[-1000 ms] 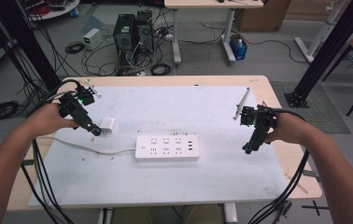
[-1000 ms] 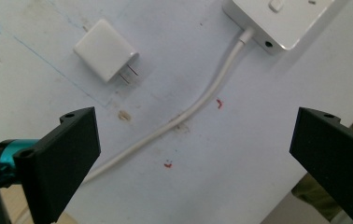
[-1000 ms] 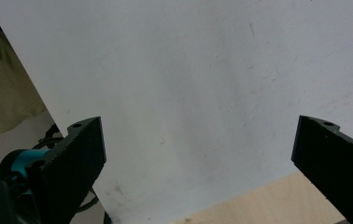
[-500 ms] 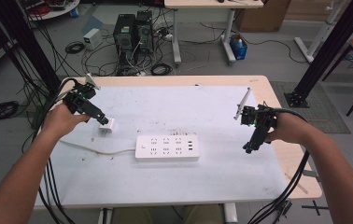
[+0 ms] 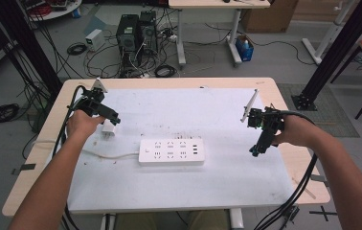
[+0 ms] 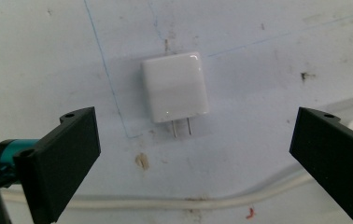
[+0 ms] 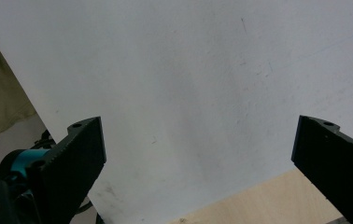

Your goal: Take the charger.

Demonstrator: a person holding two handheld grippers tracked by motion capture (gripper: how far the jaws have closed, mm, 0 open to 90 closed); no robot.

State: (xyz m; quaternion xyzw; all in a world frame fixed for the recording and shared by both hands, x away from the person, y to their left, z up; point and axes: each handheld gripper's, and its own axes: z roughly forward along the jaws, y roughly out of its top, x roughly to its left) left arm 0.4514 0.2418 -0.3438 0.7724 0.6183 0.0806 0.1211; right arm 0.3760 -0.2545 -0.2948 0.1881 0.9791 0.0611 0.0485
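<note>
The left gripper [image 5: 113, 118] has moved over the white charger [image 6: 175, 87], jaws wide apart and empty. The right gripper [image 5: 256, 149] stays put, also open over the mat [image 5: 208, 115].

Charger [image 6: 175, 86]: small white glossy block, rounded corners, two metal prongs. Lies flat on the white mat [image 6: 258, 42], prongs pointing toward the lower edge of the left gripper view, just above centre there. In high view it sits left of centre.

Power strip [image 5: 171, 152]: white, long, flat at mid-frame, sockets up; white cord [image 5: 112, 155] runs left.
</note>
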